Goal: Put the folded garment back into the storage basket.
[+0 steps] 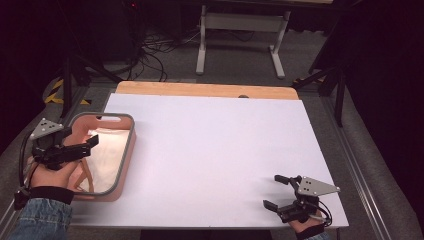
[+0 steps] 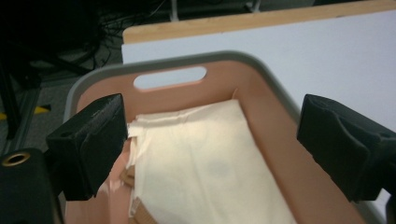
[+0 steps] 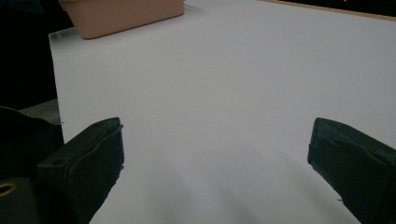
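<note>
in pink basket, cream cloth long axis toward handle slot; left gripper above, wide open, empty.

Bin walls hem the cloth; table lies open.

**Table and what it bears**

Rectangular table topped with a flat white board, matte and unmarked; a strip of pale wooden tabletop shows along the far edge beyond the board; at the board's left edge stands a salmon-pink plastic basket with a grey rim and a slot handle in its far wall; inside it, folded cream cloth.
</note>
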### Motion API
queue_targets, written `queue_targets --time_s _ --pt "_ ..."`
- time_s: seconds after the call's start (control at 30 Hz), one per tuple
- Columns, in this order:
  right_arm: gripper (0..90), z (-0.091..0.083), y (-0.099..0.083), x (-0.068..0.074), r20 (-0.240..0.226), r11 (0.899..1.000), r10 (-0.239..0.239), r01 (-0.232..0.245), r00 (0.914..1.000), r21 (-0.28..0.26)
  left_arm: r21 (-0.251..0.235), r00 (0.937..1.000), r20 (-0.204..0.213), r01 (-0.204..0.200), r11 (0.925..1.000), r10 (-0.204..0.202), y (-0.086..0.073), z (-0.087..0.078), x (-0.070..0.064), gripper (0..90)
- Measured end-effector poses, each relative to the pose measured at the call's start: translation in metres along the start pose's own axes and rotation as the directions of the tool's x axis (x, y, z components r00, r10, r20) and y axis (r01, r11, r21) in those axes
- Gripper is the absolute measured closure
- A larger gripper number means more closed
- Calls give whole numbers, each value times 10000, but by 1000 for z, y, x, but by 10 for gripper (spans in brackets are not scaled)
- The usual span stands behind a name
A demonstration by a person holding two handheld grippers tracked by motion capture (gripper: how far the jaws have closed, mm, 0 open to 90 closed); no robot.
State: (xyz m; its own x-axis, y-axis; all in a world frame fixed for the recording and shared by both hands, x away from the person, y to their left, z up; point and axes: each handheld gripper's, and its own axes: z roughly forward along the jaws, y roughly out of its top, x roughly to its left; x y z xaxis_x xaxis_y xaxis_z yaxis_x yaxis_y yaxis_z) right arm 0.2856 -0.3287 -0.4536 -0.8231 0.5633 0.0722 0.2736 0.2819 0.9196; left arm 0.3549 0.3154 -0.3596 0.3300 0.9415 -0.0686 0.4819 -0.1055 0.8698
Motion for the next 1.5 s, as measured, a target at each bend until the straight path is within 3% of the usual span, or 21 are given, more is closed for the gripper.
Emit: queue_targets --time_s 0.2,0.33,0.4,0.63,0.7,0.87,0.93,1.13,1.27,1.3,1.37,1.43,1.5 --pt "43 0 0 0 26 10000 -11 11 10000 6 -952 9990 398 -174 9953 212 9 -13 -20 80" --pt "43 -1 0 0 37 10000 -26 26 10000 -30 -1303 9944 769 -618 9896 722 13 -18 -34 76" --pt "43 -1 0 0 39 10000 -31 31 10000 -25 -1450 9884 1238 -701 9869 884 16 -21 -43 79" --pt "42 -1 1 0 42 10000 -35 35 10000 -37 -2099 9662 2066 -1101 9715 1542 21 -27 -69 59" --pt "42 -1 1 0 36 10000 -45 45 10000 -46 -2372 9541 2463 -1112 9651 1705 22 -28 -77 55" --pt "42 -1 1 0 28 10000 -49 50 10000 -47 -2596 9295 3080 -1231 9578 2029 23 -26 -96 53" --pt "42 -1 1 0 24 10000 -63 63 10000 -30 -2641 9197 3333 -1202 9570 2075 23 -24 -103 53" --pt "42 -1 1 0 -12 10000 -70 70 10000 -47 -2740 8819 4139 -1159 9547 2258 19 -14 -125 53" --pt "42 -1 1 0 -22 10000 -71 71 10000 -64 -2920 8557 4553 -1173 9492 2459 12 -5 -137 55" --pt "42 -1 1 0 -30 10000 -76 76 10000 -63 -2872 8515 4633 -1179 9506 2455 11 -3 -140 55" --pt "42 -2 1 1 -35 9999 -89 88 10000 -67 -2924 8369 4884 -1101 9499 2473 6 1 -145 55" --pt "42 -2 1 0 -27 9999 -76 76 10000 -67 -2934 8300 4995 -1073 9500 2480 2 5 -149 55" --pt "42 -2 1 0 -29 10000 -55 55 10000 -66 -2920 8188 5176 -1036 9508 2482 -4 10 -154 56"
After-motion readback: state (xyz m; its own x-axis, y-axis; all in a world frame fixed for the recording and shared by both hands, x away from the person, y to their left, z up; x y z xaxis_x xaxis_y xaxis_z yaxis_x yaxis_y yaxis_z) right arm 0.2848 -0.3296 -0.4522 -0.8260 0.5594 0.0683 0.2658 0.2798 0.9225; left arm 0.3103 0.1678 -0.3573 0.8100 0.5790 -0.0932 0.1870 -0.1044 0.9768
